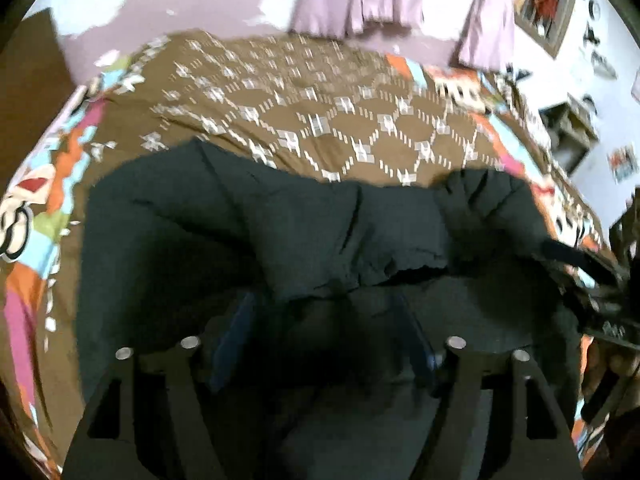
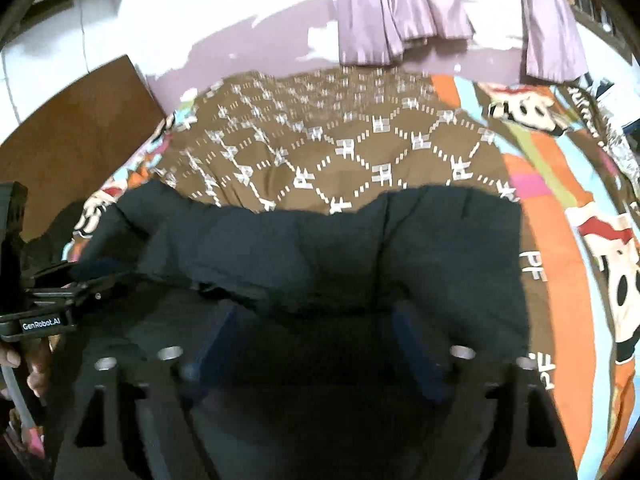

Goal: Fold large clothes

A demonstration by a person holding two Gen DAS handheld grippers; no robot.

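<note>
A large dark garment lies folded over on a bed, its near half doubled onto itself with a ragged fold edge across the middle. My left gripper hovers over the near part of it, blue fingers spread wide and nothing pinched between them. In the right wrist view the same garment fills the lower half. My right gripper stands open above it, with nothing between its fingers. Each gripper shows at the other view's edge: the right one, the left one.
Under the garment lies a brown cloth with a white diamond pattern on a colourful cartoon bedsheet. Lilac curtains hang at the far wall. A brown board stands at far left. A hand grips the left tool.
</note>
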